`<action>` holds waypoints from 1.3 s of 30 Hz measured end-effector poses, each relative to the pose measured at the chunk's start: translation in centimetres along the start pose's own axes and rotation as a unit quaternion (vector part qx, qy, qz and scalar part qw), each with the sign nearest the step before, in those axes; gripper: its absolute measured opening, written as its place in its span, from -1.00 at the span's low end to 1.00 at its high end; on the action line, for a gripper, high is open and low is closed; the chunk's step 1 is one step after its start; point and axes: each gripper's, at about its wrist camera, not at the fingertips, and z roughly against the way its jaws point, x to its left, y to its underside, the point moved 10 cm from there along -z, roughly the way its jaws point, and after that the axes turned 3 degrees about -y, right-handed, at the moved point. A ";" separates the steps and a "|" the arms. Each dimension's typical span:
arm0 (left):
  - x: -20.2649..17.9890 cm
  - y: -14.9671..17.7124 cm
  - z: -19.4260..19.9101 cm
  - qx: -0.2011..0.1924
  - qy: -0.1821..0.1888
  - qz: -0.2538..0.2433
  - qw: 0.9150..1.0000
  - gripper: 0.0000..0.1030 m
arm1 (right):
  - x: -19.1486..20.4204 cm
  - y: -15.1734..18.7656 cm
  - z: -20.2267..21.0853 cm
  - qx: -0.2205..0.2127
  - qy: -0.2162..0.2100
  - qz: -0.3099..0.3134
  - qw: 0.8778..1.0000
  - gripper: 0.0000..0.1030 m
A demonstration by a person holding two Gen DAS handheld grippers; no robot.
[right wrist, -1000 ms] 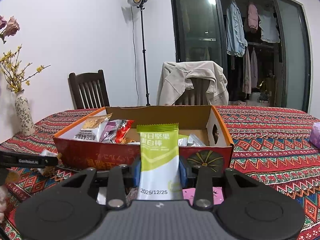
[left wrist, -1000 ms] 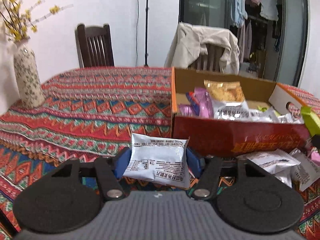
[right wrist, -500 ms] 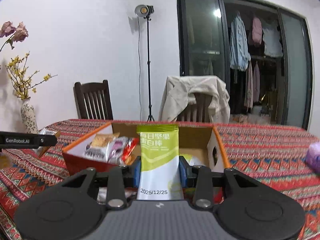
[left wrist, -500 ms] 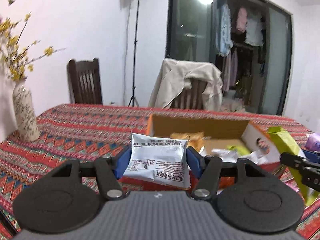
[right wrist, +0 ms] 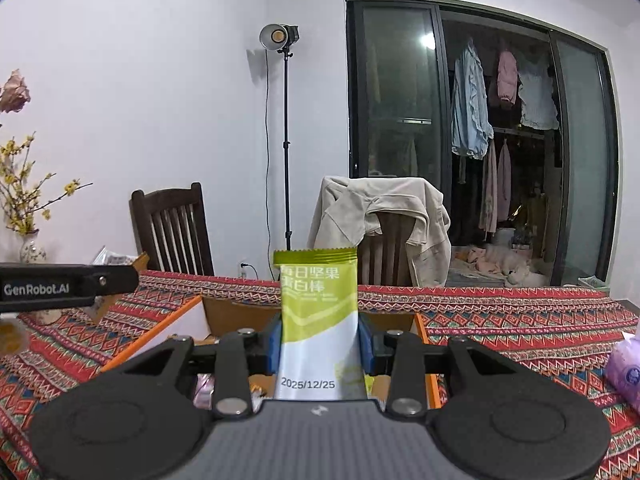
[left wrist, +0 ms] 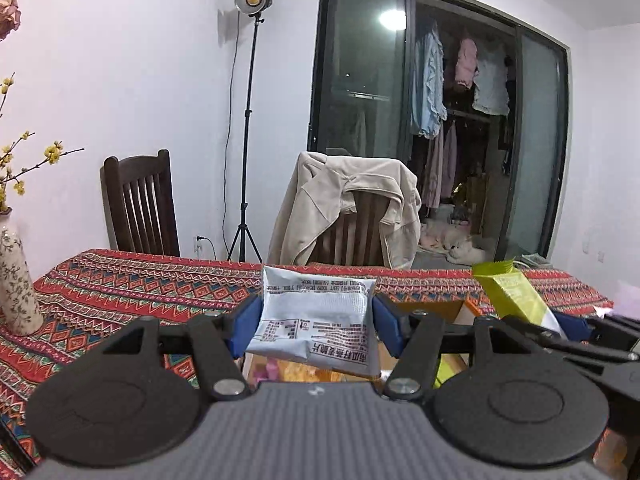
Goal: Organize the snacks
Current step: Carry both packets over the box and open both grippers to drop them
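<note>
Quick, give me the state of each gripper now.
Left gripper: closed on a white snack packet.
Right gripper: closed on a green and white snack bar, held upright.

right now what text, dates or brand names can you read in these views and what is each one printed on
"每日坚果 蛋白棒": top of the green and white snack bar wrapper held in the right gripper.
"2025/12/25": lower white part of the same wrapper.
"GenRobot.AI": side of the left gripper, seen in the right wrist view.
White snack packet in the left gripper: dense print, upside down, too small and blurred to read.
Purple packet on the tablecloth: logo unreadable.
</note>
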 end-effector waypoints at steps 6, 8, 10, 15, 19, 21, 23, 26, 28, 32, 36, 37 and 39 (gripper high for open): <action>-0.3 -0.6 -2.9 0.005 -0.011 0.017 1.000 0.20 | -1.0 -0.4 -2.6 -0.001 0.013 -0.017 1.000 -0.30; -0.1 -0.6 -3.9 0.006 -0.010 0.024 1.000 0.20 | -1.4 -0.2 -3.4 -0.002 0.018 -0.020 1.000 -0.30; 0.1 -0.6 -4.9 0.008 -0.014 0.025 1.000 0.20 | -1.8 0.1 -4.3 -0.002 0.021 -0.020 1.000 -0.30; 0.7 0.4 -6.5 0.009 -0.020 0.027 0.999 0.20 | -2.4 1.5 -5.9 0.005 0.018 -0.021 1.000 -0.30; 0.6 1.9 -7.8 0.020 -0.022 0.015 0.999 0.20 | -2.7 2.6 -6.9 0.014 0.016 -0.020 1.000 -0.30; 0.6 2.4 -8.3 0.027 -0.021 0.013 0.999 0.20 | -2.8 2.9 -7.2 0.018 0.015 -0.021 0.999 -0.30; 0.7 2.8 -8.5 0.031 -0.023 0.011 0.999 0.20 | -3.0 3.3 -7.3 0.023 0.014 -0.025 0.999 -0.30; 0.6 3.3 -8.7 0.034 -0.024 0.008 0.999 0.22 | -3.1 3.6 -7.6 0.029 0.014 -0.025 0.999 -0.30; 0.6 3.3 -8.7 0.032 -0.025 0.009 0.999 0.41 | -3.1 3.6 -7.6 0.032 0.011 -0.024 0.999 -0.26; 0.8 3.6 -8.8 0.030 -0.025 0.023 0.999 0.98 | -3.5 3.8 -7.6 0.029 0.004 -0.040 0.999 0.39; 1.3 3.9 -9.1 0.035 -0.033 0.036 0.998 1.00 | -3.8 4.1 -7.8 0.030 0.000 -0.053 0.998 0.96; 1.4 3.9 -9.2 0.037 -0.036 0.037 0.998 1.00 | -3.8 4.2 -7.8 0.032 0.001 -0.053 0.998 1.00; 1.6 4.0 -9.3 0.039 -0.037 0.039 0.998 1.00 | -3.8 4.3 -7.8 0.032 0.006 -0.048 0.998 1.00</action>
